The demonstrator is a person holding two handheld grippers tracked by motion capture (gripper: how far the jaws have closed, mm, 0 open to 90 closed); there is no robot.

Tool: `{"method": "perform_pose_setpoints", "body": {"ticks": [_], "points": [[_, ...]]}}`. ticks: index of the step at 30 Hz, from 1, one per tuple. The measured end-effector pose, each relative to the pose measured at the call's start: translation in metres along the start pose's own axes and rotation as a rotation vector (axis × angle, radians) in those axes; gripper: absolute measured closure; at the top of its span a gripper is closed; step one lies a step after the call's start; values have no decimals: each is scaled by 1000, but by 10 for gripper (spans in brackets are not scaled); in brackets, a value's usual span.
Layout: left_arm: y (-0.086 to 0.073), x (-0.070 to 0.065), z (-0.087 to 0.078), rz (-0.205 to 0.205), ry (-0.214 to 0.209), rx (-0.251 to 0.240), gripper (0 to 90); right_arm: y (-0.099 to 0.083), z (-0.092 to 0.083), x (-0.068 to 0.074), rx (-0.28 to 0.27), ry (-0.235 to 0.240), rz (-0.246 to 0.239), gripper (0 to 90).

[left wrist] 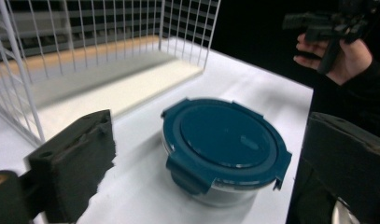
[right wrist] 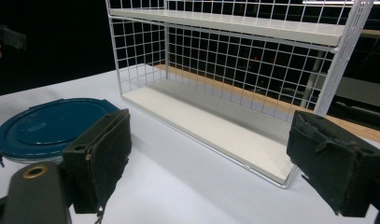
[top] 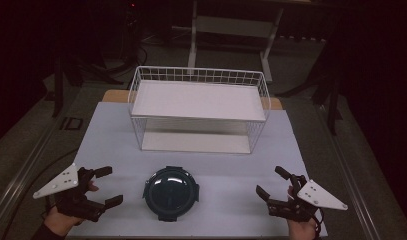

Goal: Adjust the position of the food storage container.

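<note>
light: dim, overhead | surroundings: black | near claw pads: blurred | edges: vignetted

overhead and both close views share container.

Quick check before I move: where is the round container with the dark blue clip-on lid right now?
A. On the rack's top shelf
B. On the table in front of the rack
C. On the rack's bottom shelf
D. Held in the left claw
B: the round container with the dark blue clip-on lid sits on the white table in front of the white wire rack, between both open claws, touched by neither.
</note>
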State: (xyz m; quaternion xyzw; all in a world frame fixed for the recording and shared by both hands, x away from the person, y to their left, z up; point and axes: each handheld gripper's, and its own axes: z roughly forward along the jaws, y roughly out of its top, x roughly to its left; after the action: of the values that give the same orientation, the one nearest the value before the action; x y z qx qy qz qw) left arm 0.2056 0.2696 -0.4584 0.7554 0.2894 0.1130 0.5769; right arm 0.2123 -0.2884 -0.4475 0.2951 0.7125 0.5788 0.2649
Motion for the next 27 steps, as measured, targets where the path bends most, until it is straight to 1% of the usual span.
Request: {"method": "perform_pose_setpoints", "body": {"ticks": [2, 3, 4, 5, 6, 7, 8, 9, 10, 11, 12, 13, 14, 15, 16, 17, 18, 19, 20, 21, 22, 25, 27], "points": [[0, 0, 0, 0, 0, 0, 64, 0, 0, 0, 1, 1, 2, 136], [-2, 4, 5, 33, 15, 49, 142, 0, 0, 0, -1, 0, 1, 136], [-3, 7, 7, 36, 0, 66, 172, 0, 0, 0, -3, 1, 0, 136], [-4, 9, 9, 37, -1, 79, 222, 0, 0, 0, -3, 3, 3, 136], [-5, 12, 11, 44, -6, 92, 306, 0, -1, -1, -3, 3, 5, 136], [-6, 15, 13, 40, -13, 108, 400, 0, -1, -1, -2, 3, 5, 136], [-8, 17, 16, 41, -10, 129, 448, 0, -1, -1, -2, 4, 6, 136], [-8, 17, 16, 41, -10, 129, 527, 0, 0, -1, -2, 4, 6, 136], [-9, 19, 20, 41, -11, 150, 581, 0, 0, -1, -2, 4, 6, 136], [-13, 23, 27, 48, -8, 195, 625, 0, 0, -1, -1, 4, 6, 136], [-14, 25, 30, 43, -12, 216, 671, 0, -1, -1, -1, 3, 5, 136], [-14, 25, 30, 43, -12, 216, 700, 0, -1, -1, -1, 3, 5, 136], [-14, 25, 30, 43, -12, 216, 700, 0, -1, -1, 0, 1, 4, 136], [-18, 28, 37, 34, -7, 248, 791, 0, -1, -1, -6, 0, 3, 136], [-20, 30, 41, 38, 0, 269, 829, -1, -1, -1, -8, -5, 6, 136], [-21, 31, 44, 39, -3, 279, 874, 0, -1, -2, -6, -3, 6, 136], [-22, 31, 46, 40, -1, 286, 893, -1, -1, -2, -3, -5, 5, 136], [-22, 31, 46, 40, -1, 286, 895, -1, -1, -2, -3, -5, 5, 136], [-23, 30, 51, 48, -5, 301, 897, -1, -1, -2, 0, -1, 6, 136], [-23, 30, 51, 48, -5, 301, 897, -1, -1, -2, 1, 0, 6, 136], [-23, 30, 54, 55, -7, 316, 898, -1, -1, -2, 3, -2, 4, 136], [-24, 29, 57, 61, -11, 330, 898, -1, 0, -2, 2, 0, 5, 136], [-25, 26, 59, 72, -20, 358, 899, -1, -1, -2, 3, -1, 8, 136]]}}
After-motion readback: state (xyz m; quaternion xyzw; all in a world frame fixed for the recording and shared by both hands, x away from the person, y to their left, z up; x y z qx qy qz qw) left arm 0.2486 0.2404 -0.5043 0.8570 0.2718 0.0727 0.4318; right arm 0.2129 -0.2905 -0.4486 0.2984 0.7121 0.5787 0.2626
